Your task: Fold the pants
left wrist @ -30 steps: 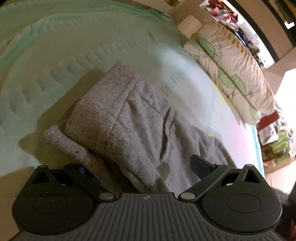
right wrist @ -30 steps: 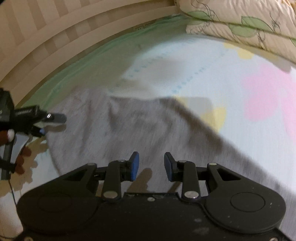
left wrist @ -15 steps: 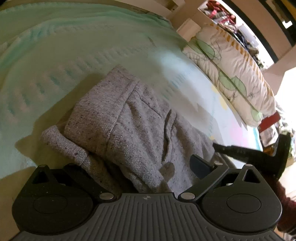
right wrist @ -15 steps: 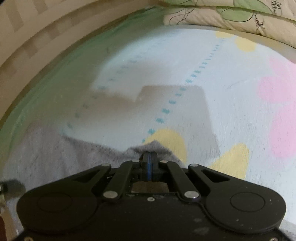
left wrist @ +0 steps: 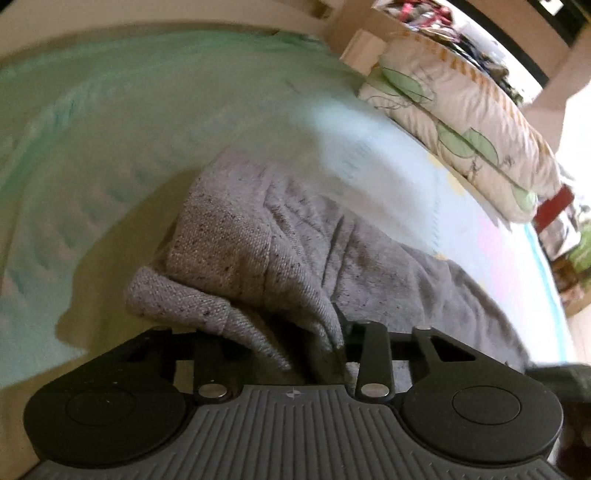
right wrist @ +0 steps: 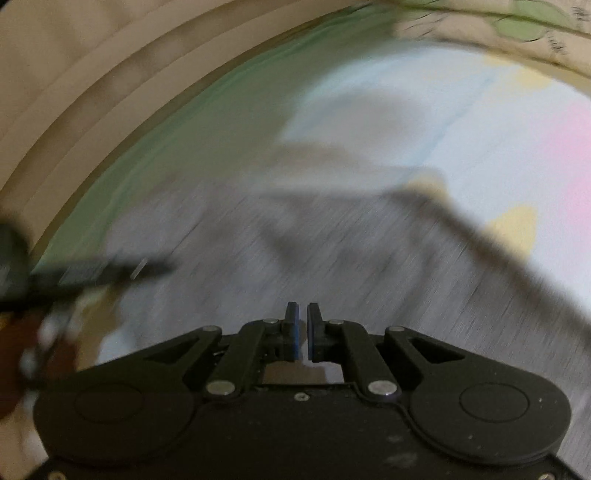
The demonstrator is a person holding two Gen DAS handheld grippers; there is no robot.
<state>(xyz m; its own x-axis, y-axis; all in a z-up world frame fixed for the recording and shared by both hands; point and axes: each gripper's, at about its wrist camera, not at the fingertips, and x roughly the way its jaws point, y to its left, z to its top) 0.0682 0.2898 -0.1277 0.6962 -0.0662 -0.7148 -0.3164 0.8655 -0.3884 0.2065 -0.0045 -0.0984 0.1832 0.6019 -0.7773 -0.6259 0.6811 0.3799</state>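
Your left gripper [left wrist: 288,354] has its fingers drawn in on a thick fold of the grey pants [left wrist: 280,236], with cloth bunched between them and spilling over the left finger. The pants lie on the bed sheet [left wrist: 110,122], their doubled-up end raised at your left gripper and the rest trailing away toward the pillows [left wrist: 461,125], which are stacked at the far edge of the sheet. The pillows carry a green leaf print; no writing on them can be read. The only mark on your left gripper's ribbed body is a small cross-shaped emblem [left wrist: 293,394], with no letters.

Your right gripper [right wrist: 301,330] is nearly closed, a thin slit left between its blue pads [right wrist: 294,338], and nothing shows between them. It hangs over the pants [right wrist: 332,251], which are badly blurred here. In that same view your left gripper [right wrist: 92,273] appears as a dark streak on the side of the pants away from the pillows [right wrist: 517,33]. No labels are readable.
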